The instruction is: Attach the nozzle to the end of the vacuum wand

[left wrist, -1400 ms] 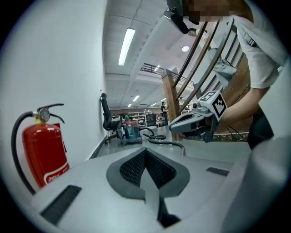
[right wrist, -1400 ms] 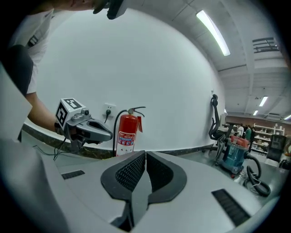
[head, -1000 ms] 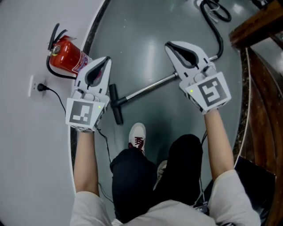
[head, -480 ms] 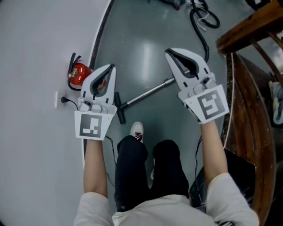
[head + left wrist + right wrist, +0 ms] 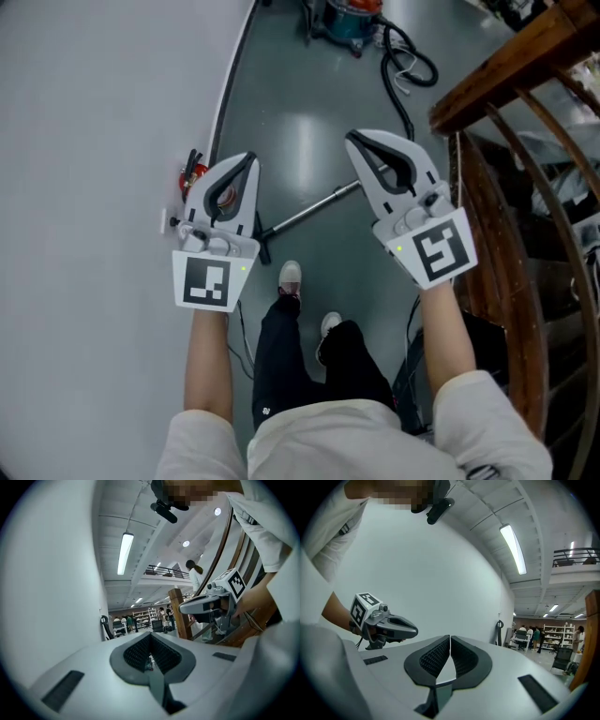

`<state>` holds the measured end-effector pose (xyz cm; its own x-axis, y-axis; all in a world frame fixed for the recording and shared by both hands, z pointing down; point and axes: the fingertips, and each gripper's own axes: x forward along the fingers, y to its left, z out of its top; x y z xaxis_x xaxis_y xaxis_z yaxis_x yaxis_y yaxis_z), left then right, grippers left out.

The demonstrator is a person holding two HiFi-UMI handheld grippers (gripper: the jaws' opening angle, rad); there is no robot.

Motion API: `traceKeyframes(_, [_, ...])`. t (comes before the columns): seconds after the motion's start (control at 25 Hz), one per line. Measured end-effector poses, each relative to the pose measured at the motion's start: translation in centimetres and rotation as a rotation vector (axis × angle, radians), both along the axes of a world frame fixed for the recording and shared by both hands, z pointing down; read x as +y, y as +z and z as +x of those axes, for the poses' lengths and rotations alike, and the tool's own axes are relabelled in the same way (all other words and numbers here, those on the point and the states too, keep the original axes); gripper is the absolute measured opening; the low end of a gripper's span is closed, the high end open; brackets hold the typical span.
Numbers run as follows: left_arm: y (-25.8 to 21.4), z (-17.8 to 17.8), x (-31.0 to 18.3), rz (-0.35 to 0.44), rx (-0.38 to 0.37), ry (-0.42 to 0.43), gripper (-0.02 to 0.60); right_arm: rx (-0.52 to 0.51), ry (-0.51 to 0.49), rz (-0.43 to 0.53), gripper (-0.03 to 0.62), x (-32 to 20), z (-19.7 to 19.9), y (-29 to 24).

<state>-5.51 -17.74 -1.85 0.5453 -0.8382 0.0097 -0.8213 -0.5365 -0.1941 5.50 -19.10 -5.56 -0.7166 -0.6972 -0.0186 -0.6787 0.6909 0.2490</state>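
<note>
The metal vacuum wand lies on the grey floor far below, with the black nozzle crosswise at its near end, partly hidden behind my left gripper. Both grippers are held high and level, well above the wand, and touch nothing. My left gripper is shut and empty; its ribbed pads meet with only the room showing beyond. My right gripper is also shut with nothing between its pads. Each gripper shows in the other's view: the right gripper and the left gripper.
The vacuum body and its black hose lie at the far end of the floor. A red fire extinguisher stands by the white wall. A wooden stair railing runs along the right. My feet stand below.
Both grippers have risen a long way, still shut. The floor, wand and extinguisher now look smaller and farther off, and the vacuum body has come into view at the top.
</note>
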Motion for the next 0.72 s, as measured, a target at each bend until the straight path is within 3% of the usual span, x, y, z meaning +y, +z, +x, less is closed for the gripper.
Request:
traceKeyframes(0.24, [-8.6, 1.9, 4.6, 0.015, 0.015, -0.004, 0.000, -0.018, 0.005, 0.000, 0.032, 5.2, 1.2, -9.2])
traceKeyframes(0.72, [-18.3, 4.6, 12.9, 0.034, 0.048, -0.011, 0.000, -0.069, 0.032, -0.015, 0.032, 14.5, 3.9, -18.0])
